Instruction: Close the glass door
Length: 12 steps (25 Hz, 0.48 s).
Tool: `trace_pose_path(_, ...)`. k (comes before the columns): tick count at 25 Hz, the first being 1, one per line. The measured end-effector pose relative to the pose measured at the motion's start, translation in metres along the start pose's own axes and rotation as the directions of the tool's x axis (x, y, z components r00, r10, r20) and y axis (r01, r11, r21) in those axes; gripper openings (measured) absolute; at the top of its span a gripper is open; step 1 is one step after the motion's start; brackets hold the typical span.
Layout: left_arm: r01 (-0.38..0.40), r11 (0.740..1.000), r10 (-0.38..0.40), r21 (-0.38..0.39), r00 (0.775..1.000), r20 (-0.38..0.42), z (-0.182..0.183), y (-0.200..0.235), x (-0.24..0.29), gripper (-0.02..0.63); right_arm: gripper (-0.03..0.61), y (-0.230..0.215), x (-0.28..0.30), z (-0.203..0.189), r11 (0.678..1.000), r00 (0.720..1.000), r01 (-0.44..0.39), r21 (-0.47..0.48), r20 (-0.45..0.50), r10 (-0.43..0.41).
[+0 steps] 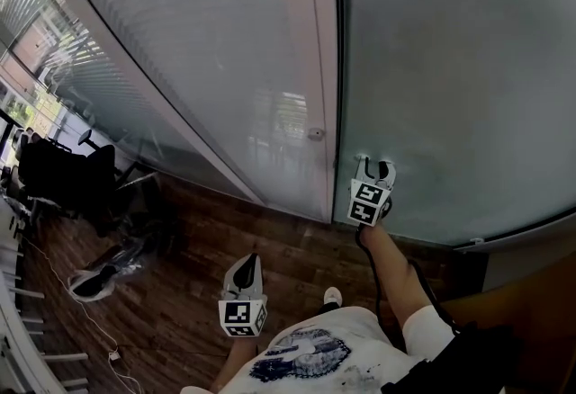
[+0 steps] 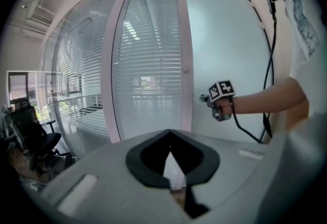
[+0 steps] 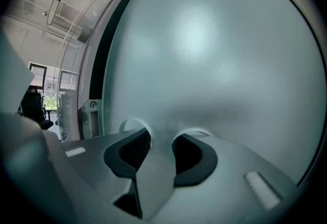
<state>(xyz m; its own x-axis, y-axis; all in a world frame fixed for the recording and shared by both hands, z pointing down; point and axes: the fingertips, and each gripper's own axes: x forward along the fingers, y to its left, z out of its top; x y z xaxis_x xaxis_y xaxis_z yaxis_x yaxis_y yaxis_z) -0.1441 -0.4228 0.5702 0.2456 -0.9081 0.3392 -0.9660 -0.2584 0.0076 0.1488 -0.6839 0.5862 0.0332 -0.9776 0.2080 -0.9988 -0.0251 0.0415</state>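
Glass door: the frosted pane (image 1: 450,68) fills the right side, its left edge beside the pale post (image 1: 321,68). A dark slit between them suggests it is not quite closed.
Right tool (image 1: 376,167): jaws half apart with nothing gripped that shows, tips at the pane near its edge, probably to press the door shut.
Left tool (image 1: 248,264): jaws together and empty, held low and away from the door.
Hard to tell: whether the right tips touch the glass, and what the small fitting (image 2: 203,97) beside them is. The door's top is cut off.
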Motion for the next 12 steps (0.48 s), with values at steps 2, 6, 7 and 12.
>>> trace_pose_path(2, -0.001, 1.0, 0.001, 0.001, 1.0, -0.001, -0.002, 0.002, -0.007, 0.0, 0.132, 0.0, 0.001, 0.0, 1.0, 1.0, 0.002, -0.001, -0.002, -0.002)
trace_pose_path(6, -0.004, 1.0, 0.004, 0.0, 1.0, -0.001, -0.009, 0.005, -0.023, 0.0, 0.133, -0.001, 0.002, -0.001, 1.0, 1.0, -0.001, 0.013, -0.016, 0.001)
trace_pose_path(7, -0.004, 1.0, 0.004, -0.001, 1.0, 0.0, -0.01, 0.006, -0.027, 0.0, 0.133, -0.001, 0.002, -0.002, 1.0, 1.0, -0.003, 0.019, -0.028, 0.003)
trace_pose_path(12, -0.009, 1.0, 0.009, -0.002, 1.0, 0.007, -0.018, 0.014, -0.049, 0.0, 0.187, 0.003, 0.001, -0.014, 0.998, 0.994, -0.04, 0.039, -0.101, 0.044)
